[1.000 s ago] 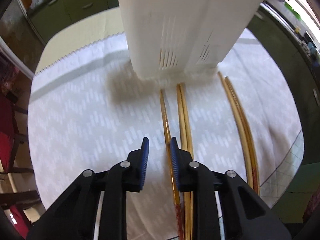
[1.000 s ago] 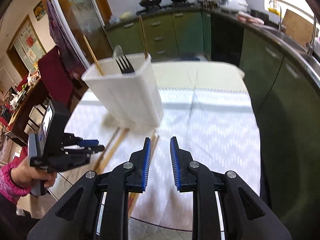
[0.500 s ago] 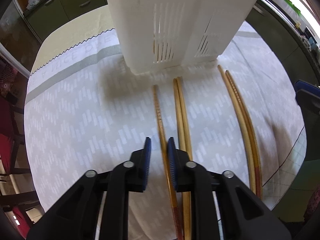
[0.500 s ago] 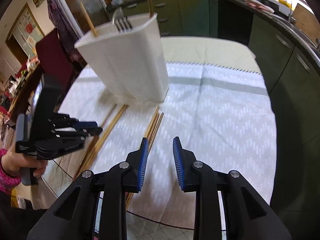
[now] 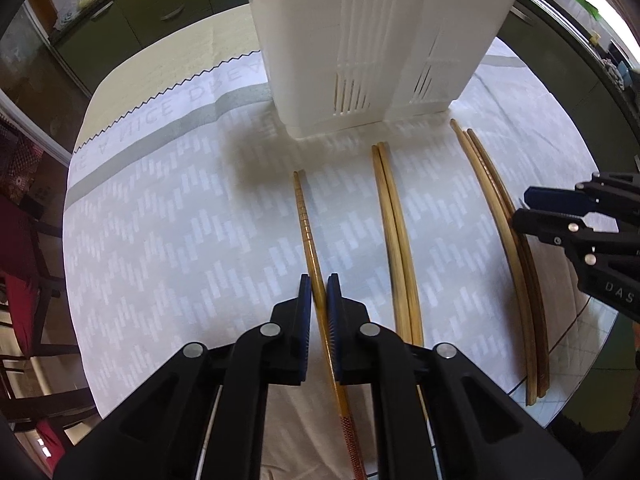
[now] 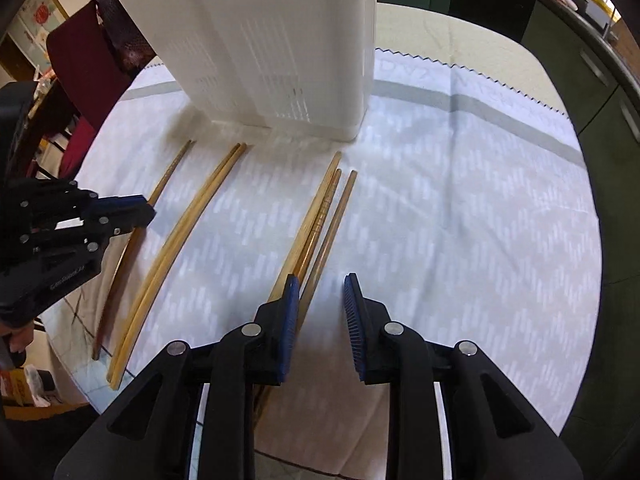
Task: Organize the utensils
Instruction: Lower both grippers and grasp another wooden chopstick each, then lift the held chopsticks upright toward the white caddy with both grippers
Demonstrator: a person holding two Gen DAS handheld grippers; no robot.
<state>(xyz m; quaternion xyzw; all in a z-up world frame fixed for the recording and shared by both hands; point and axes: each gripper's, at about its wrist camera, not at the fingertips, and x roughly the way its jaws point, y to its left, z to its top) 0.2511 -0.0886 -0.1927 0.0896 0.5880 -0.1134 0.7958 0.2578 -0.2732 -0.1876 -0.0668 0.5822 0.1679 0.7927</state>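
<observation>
The top of the white utensil holder (image 5: pixel 372 40) is cut off by the upper edge in the left wrist view; the lower end of the single chopstick (image 5: pixel 308 236) is hidden under the fingers (image 5: pixel 305 300); the cloth's lettering (image 6: pixel 416 74) is blurred past reading

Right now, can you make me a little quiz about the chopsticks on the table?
1. True or false: the left gripper is shut on a single chopstick.
2. What stands behind the chopsticks: A a white utensil holder, B a red bowl, C a glass jar?
3. How many chopsticks lie in the group nearest the right gripper?

Key: 1 true. 2 A. 3 three chopsticks; the right gripper is open, with nothing between its pads.
</observation>
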